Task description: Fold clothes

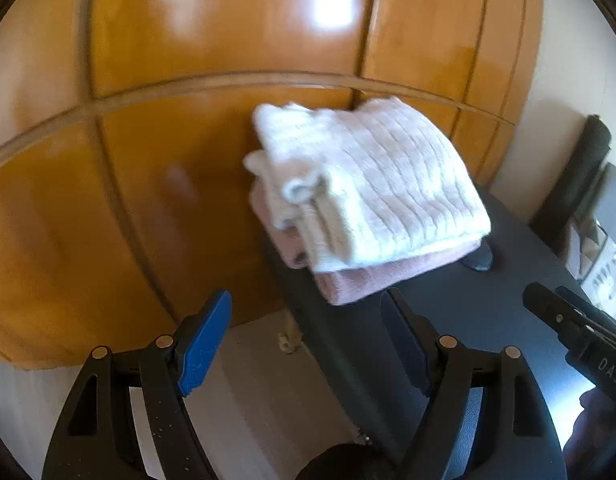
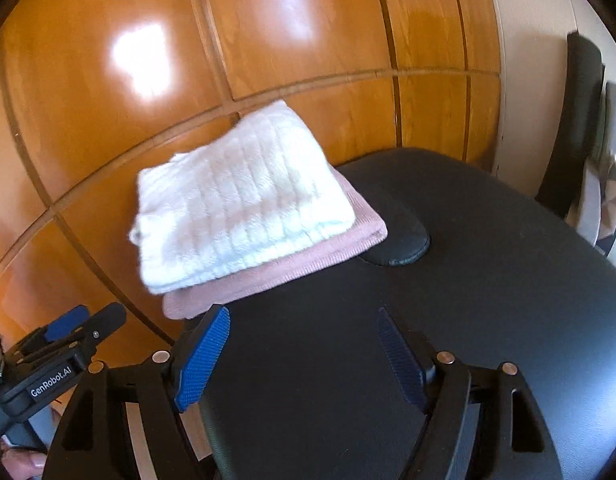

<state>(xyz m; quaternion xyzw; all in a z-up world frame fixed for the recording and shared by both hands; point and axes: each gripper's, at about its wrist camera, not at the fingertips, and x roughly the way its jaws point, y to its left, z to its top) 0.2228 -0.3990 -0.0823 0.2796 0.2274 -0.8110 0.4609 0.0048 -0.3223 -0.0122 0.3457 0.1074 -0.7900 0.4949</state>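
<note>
A folded white ribbed knit [image 1: 372, 184] [image 2: 236, 204] lies on top of a folded pink garment [image 1: 388, 276] [image 2: 292, 268]. The stack rests at the far left corner of a dark padded table [image 1: 488, 300] [image 2: 468, 280]. My left gripper [image 1: 306, 300] stands open short of the stack, over the table's left edge, with nothing between its blue pads. My right gripper [image 2: 304, 316] is open as well, empty, just in front of the pink garment's near corner. Each gripper shows in the other's view: the right gripper [image 1: 568, 320] at the right, the left gripper [image 2: 80, 324] at the lower left.
Glossy wooden cupboard doors [image 1: 228, 40] [image 2: 308, 20] rise right behind the table. A black chair back [image 1: 584, 176] [image 2: 576, 120] stands at the right by a pale wall. Pale floor [image 1: 252, 380] and a table leg show below the left edge. A dark rounded pad [image 2: 400, 240] sits beside the stack.
</note>
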